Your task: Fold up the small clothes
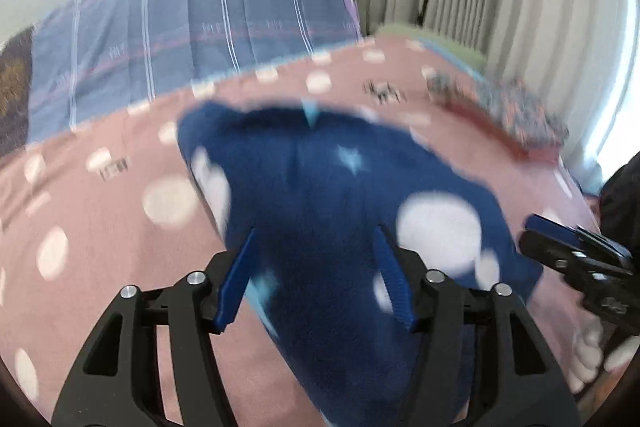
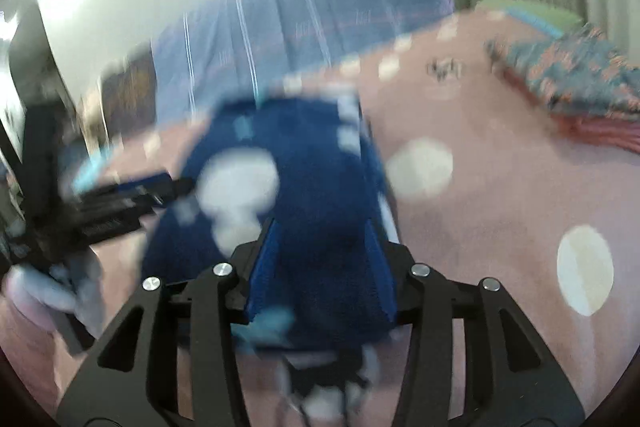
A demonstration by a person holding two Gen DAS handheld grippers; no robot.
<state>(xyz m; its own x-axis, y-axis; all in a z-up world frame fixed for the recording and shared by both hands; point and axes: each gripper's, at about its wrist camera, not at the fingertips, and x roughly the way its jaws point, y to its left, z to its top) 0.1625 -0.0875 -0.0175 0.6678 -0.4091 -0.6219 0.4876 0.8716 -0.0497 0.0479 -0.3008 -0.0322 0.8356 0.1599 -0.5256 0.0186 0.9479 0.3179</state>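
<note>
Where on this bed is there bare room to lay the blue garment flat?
Free: pink dotted bedspread left of the blue garment, up to the striped pillow. Crowded: far right, by the patterned folded clothes.

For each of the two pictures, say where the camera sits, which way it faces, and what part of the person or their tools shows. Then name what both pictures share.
Left wrist view: sits on the left tongs, looking along them across the pink spotted bedspread toward the striped pillow; the right tongs show at its right edge.
Right wrist view: sits on the right tongs, facing the same way; the left tongs show at left.
Shared: the blue garment between both tongs, bedspread, pillow, patterned cloth.
</note>
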